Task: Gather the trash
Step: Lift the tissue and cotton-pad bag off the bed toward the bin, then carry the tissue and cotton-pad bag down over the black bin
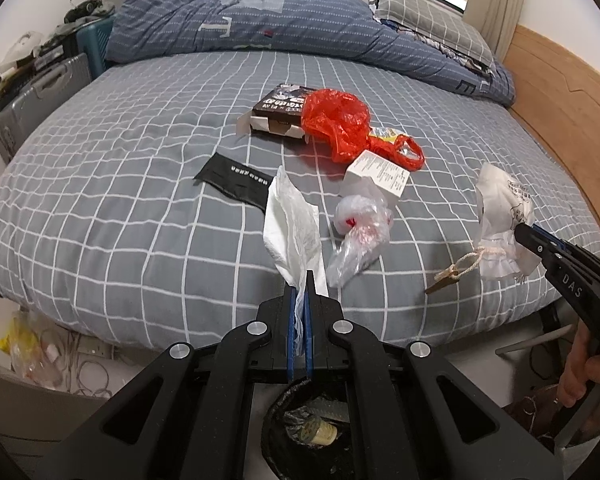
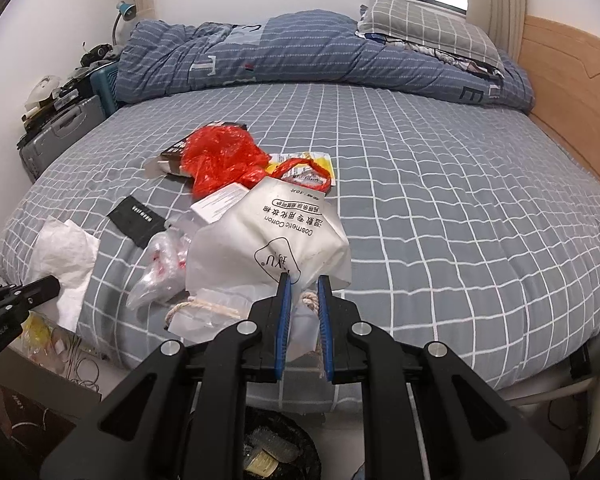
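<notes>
Soft, light tissue [image 1: 296,224] is being pinched by left tongs [image 1: 299,280]; floppy cotton bag [image 2: 276,236] is being clamped by right tongs [image 2: 303,282].

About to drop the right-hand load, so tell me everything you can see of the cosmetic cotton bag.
The cosmetic cotton bag is a soft, translucent white plastic pouch, crumpled, printed in black with "Cosmetic Cotton", Chinese characters and a logo. A beige drawstring cord with a small tag hangs from its neck. The right tool is shut on its gathered lower end, holding it near the edge of the bed, in front of the other litter. Whether it still touches the sheet is unclear.
</notes>
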Demonstrator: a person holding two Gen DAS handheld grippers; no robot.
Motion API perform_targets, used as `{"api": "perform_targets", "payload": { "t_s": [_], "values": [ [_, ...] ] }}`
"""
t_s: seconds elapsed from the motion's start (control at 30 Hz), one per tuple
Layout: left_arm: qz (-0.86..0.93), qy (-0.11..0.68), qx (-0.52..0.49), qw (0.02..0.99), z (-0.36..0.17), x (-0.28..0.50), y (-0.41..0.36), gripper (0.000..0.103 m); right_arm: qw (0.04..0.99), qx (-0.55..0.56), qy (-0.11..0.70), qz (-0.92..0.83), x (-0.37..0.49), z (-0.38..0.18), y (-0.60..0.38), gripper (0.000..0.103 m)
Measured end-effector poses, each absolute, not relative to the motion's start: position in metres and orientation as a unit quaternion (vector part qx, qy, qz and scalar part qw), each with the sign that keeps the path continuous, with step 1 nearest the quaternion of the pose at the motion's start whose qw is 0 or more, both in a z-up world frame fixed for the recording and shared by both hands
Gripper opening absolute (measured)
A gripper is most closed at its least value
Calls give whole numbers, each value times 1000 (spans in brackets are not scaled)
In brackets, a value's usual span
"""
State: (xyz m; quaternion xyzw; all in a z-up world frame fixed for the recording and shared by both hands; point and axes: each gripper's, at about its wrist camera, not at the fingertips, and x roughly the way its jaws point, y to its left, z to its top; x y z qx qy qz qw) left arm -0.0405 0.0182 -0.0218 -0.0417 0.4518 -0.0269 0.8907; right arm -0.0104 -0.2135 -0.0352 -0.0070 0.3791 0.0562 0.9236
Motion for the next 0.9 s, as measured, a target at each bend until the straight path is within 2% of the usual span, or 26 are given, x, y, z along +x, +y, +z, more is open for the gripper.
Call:
{"api": "perform_targets", "payload": {
  "t_s": [0.9],
  "values": [
    [-28,475,-51,878,-45,-107,10,2,908,-11,411,74,-90,-61,-201,13]
  ]
}}
